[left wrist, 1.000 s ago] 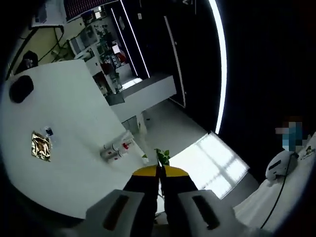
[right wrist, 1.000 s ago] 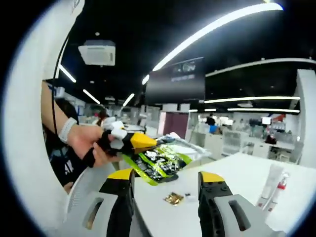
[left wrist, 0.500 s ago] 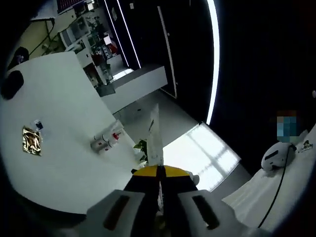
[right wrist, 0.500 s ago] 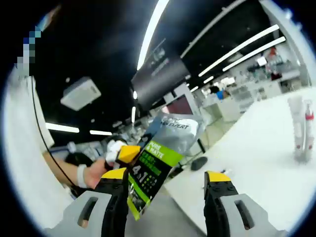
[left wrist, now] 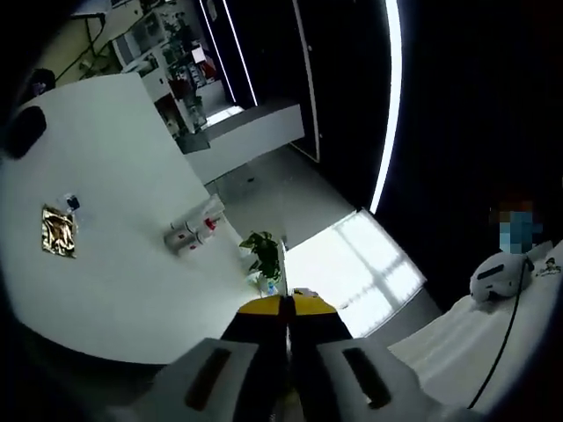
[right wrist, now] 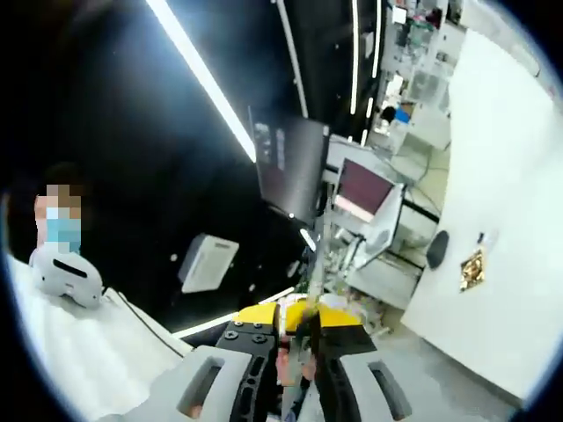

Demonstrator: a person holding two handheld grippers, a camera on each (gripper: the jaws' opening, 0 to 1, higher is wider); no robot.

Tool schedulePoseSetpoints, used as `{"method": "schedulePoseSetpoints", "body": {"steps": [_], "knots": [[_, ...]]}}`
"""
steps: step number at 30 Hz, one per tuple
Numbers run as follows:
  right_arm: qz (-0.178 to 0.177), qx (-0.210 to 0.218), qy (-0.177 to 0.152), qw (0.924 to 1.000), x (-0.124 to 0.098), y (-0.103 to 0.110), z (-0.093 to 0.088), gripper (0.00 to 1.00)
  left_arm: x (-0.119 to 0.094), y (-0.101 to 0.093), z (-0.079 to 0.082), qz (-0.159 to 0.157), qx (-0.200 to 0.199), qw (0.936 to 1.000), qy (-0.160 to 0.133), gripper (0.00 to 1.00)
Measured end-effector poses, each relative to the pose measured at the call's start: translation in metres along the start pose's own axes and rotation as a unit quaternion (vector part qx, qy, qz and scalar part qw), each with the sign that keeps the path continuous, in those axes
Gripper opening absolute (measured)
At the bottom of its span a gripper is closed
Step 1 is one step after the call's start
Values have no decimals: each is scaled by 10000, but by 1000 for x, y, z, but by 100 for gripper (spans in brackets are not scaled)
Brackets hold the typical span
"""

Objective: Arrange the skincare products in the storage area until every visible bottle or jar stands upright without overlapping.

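My left gripper [left wrist: 285, 304] is shut on a thin sachet [left wrist: 281, 268], which shows edge-on as a pale sliver above the yellow tips. In the right gripper view my right gripper [right wrist: 303, 318] has its jaws closed together on the same green and silver sachet [right wrist: 322, 251], also edge-on. Two white tubes with red caps [left wrist: 193, 231] lie side by side on the white table [left wrist: 114, 290]. A gold foil packet [left wrist: 57, 232] lies flat further left on it, and it shows again as the gold foil packet [right wrist: 471, 269] in the right gripper view.
A small blue-tipped item [left wrist: 70, 202] lies near the foil. A black rounded object [left wrist: 25, 132] sits at the table's far end. A potted plant [left wrist: 264, 253] stands on the floor past the table edge. A person sits at the right.
The right gripper's jaws, wide apart around the sachet before, have closed on it. Both views have rolled, and the sachet has turned edge-on. The left gripper stays shut.
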State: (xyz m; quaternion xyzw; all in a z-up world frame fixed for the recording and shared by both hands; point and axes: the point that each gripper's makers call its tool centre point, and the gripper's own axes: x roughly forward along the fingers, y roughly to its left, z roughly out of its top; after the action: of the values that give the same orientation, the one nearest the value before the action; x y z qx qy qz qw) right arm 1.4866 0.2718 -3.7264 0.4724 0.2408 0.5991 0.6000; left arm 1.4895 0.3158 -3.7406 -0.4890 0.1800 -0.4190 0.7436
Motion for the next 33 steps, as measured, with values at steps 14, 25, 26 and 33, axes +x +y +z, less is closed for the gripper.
{"method": "schedulePoseSetpoints", "body": {"steps": [14, 25, 26, 33], "knots": [[-680, 80, 131, 9976, -7, -16, -3, 0, 5, 1, -9, 256, 100, 9995, 157, 0], [-918, 407, -317, 9944, -21, -34, 13, 0, 4, 11, -9, 496, -58, 9987, 133, 0], [-862, 419, -328, 9949, -20, -32, 13, 0, 3, 11, -8, 499, -98, 9986, 126, 0], [-771, 509, -214, 9955, -19, -30, 9, 0, 1, 12, 2, 498, -402, 9978, -173, 2]]}}
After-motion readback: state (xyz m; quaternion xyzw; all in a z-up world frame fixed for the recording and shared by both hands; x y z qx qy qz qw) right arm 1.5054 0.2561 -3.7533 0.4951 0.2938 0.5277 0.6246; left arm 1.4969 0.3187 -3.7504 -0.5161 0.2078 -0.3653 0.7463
